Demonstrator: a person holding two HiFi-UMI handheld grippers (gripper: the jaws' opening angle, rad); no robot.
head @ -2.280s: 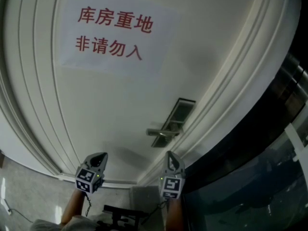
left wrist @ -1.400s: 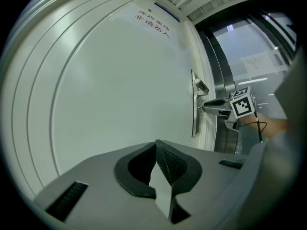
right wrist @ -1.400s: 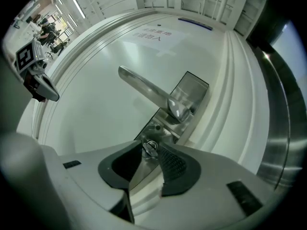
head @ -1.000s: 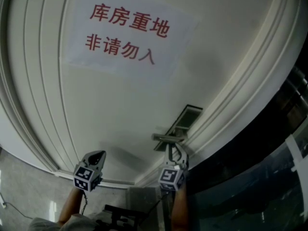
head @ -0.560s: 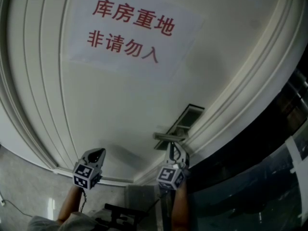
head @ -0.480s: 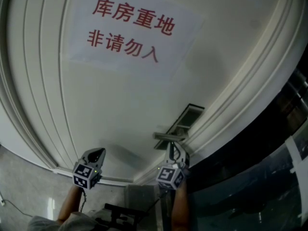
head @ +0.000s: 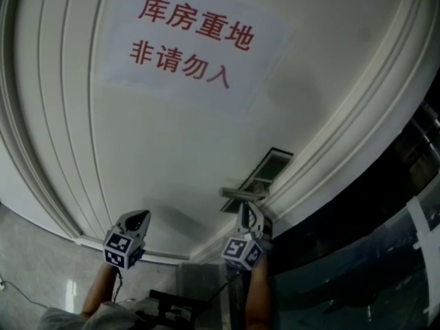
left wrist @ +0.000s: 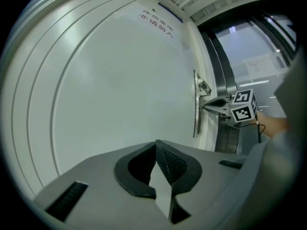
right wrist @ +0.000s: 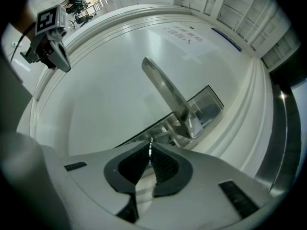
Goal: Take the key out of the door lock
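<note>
The white door (head: 172, 136) carries a metal lock plate (head: 267, 169) with a lever handle (head: 240, 193). My right gripper (head: 243, 210) points at the plate just under the handle. In the right gripper view a thin metal key edge (right wrist: 150, 146) shows between the pads at the lock below the handle (right wrist: 165, 90). Those jaws have just been closing and now press on the key. My left gripper (head: 141, 216) hangs left of the lock, off the door, shut with nothing in it (left wrist: 156, 143).
A paper sign with red characters (head: 192, 40) is stuck high on the door. Raised white frame mouldings (head: 330, 136) run beside the lock. Dark glass panels (head: 371, 253) stand to the right. Grey floor (head: 41, 253) shows at lower left.
My right gripper rose to the lock under the handle, then rolled slightly there, its marker cube turning. The left gripper has stayed in place.
</note>
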